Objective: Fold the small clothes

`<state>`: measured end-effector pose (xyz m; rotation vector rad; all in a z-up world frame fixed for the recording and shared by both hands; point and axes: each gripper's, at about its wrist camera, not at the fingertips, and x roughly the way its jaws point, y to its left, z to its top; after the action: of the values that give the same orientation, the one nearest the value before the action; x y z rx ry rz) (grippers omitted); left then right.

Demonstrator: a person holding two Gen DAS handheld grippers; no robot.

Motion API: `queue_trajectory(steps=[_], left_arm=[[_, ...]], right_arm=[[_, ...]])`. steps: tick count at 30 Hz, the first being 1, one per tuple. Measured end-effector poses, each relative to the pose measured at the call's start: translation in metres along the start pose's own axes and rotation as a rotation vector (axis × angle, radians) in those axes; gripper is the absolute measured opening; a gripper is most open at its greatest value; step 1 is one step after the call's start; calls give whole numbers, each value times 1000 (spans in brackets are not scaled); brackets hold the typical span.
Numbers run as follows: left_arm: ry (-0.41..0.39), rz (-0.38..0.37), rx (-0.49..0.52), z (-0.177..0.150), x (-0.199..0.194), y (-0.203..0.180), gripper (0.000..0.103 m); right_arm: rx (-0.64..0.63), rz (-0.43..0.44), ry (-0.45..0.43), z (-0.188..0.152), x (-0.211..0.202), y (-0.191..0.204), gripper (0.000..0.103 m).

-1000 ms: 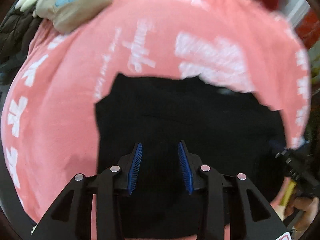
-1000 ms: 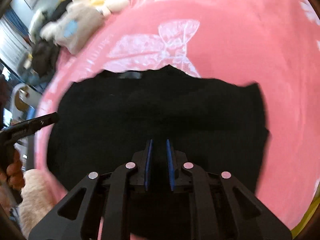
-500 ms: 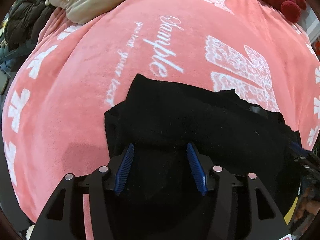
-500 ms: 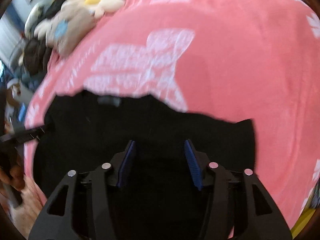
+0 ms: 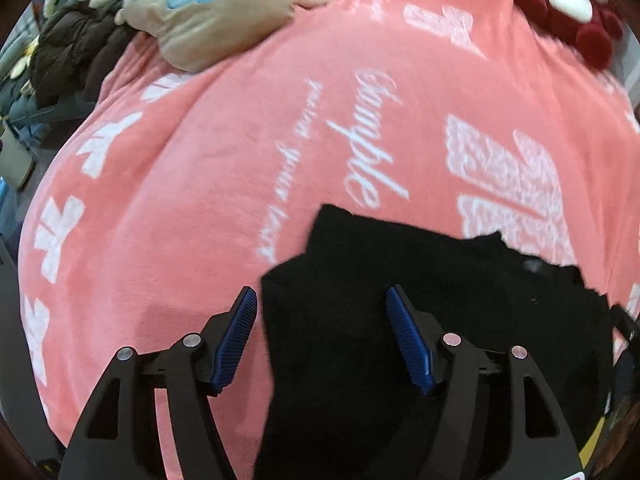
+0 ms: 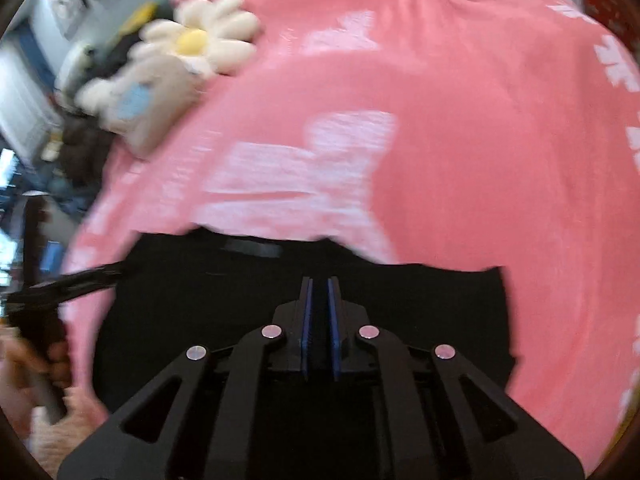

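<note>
A small black garment [image 5: 420,320] lies flat on a pink blanket [image 5: 240,160] with white print. My left gripper [image 5: 320,304] is open wide over the garment's left edge, its blue pads [image 5: 408,340] apart and holding nothing. In the right wrist view the same garment [image 6: 200,300] spreads under my right gripper [image 6: 319,292], whose blue pads stand nearly together above the cloth. I cannot see cloth between them. The left gripper's black fingers [image 6: 80,276] show at that view's left edge.
A beige plush with a blue patch [image 5: 208,12] and a daisy plush [image 6: 200,44] lie at the blanket's far left. A red and white plush [image 5: 576,12] sits at the far right. Dark clothes [image 5: 68,60] are piled beyond the left edge.
My left gripper opened wider and shifted left to the garment's edge. My right gripper opened half a second ago and has now closed again.
</note>
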<state>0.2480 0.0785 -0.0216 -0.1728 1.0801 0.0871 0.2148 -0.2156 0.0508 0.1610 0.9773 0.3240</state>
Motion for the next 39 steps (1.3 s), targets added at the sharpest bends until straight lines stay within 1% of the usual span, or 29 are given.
queue_trajectory(steps=[1, 2, 3, 4, 5, 6, 7, 8, 9, 10, 11, 12, 15, 17, 18, 19, 20, 21, 22, 23, 24, 25, 27, 29, 30, 33, 36, 39], left_arm=[[-3, -1, -5, -1, -4, 2, 66], [0, 1, -3, -3, -7, 2, 66], [5, -1, 4, -3, -8, 3, 66], [12, -2, 13, -6, -10, 2, 66], [13, 0, 17, -9, -13, 0, 66], [15, 1, 26, -13, -16, -1, 66], [21, -1, 34, -16, -19, -4, 66], [31, -4, 47, -21, -22, -6, 66], [39, -5, 60, -26, -24, -7, 66], [49, -8, 73, -32, -25, -8, 66], [57, -14, 82, -37, -26, -9, 66], [62, -17, 85, -41, -26, -8, 66], [91, -37, 95, -57, -26, -9, 66], [97, -31, 101, -66, -25, -10, 66], [99, -27, 106, -70, -24, -11, 66], [106, -18, 107, -74, -23, -12, 66], [109, -11, 105, -76, -23, -13, 66], [110, -6, 106, -78, -23, -14, 66], [106, 1, 110, -80, -26, -16, 66], [102, 6, 116, -81, -29, -17, 66], [102, 6, 117, -81, -30, -18, 66], [106, -2, 113, -82, -32, -19, 66], [115, -13, 104, -84, -34, -21, 66], [129, -8, 115, -87, -36, -27, 66], [128, -9, 123, -88, -37, -29, 66], [118, -7, 139, -94, -44, -34, 66], [130, -8, 128, -101, -45, -35, 66], [142, -5, 123, -108, -47, -36, 66]], right_arm=[[-24, 33, 30, -1, 10, 12, 8], [-47, 39, 58, -1, 21, 21, 8], [-74, 35, 118, -2, 46, 29, 8], [-78, 22, 159, -4, 64, 31, 7], [-71, 7, 171, -3, 76, 30, 5], [-56, 4, 136, 0, 76, 29, 4], [-33, -14, 134, 8, 72, 31, 6], [-2, -14, 100, 13, 59, 31, 8], [18, -2, 62, 15, 50, 29, 8], [43, -3, 11, 14, 28, 24, 8], [53, -33, -3, 11, 19, 18, 8], [74, -88, -12, 3, 8, 3, 8], [166, -189, -4, -16, -6, -47, 8], [206, -219, 39, -26, -4, -77, 9], [200, -238, 78, -34, 3, -88, 5], [213, -243, 75, -39, 2, -103, 6], [238, -267, 60, -36, -5, -107, 6], [262, -308, 37, -33, -17, -109, 12], [275, -291, -4, -31, -28, -107, 12], [278, -266, -28, -30, -33, -104, 12], [271, -250, -37, -29, -36, -100, 15], [243, -263, -10, -31, -30, -98, 21], [203, -306, 95, -38, -8, -100, 22], [232, -289, 49, -44, -24, -99, 23], [240, -268, 17, -48, -40, -94, 23], [239, -239, -39, -62, -62, -78, 27], [201, -246, -25, -91, -74, -61, 27], [217, -246, 5, -115, -77, -55, 27]])
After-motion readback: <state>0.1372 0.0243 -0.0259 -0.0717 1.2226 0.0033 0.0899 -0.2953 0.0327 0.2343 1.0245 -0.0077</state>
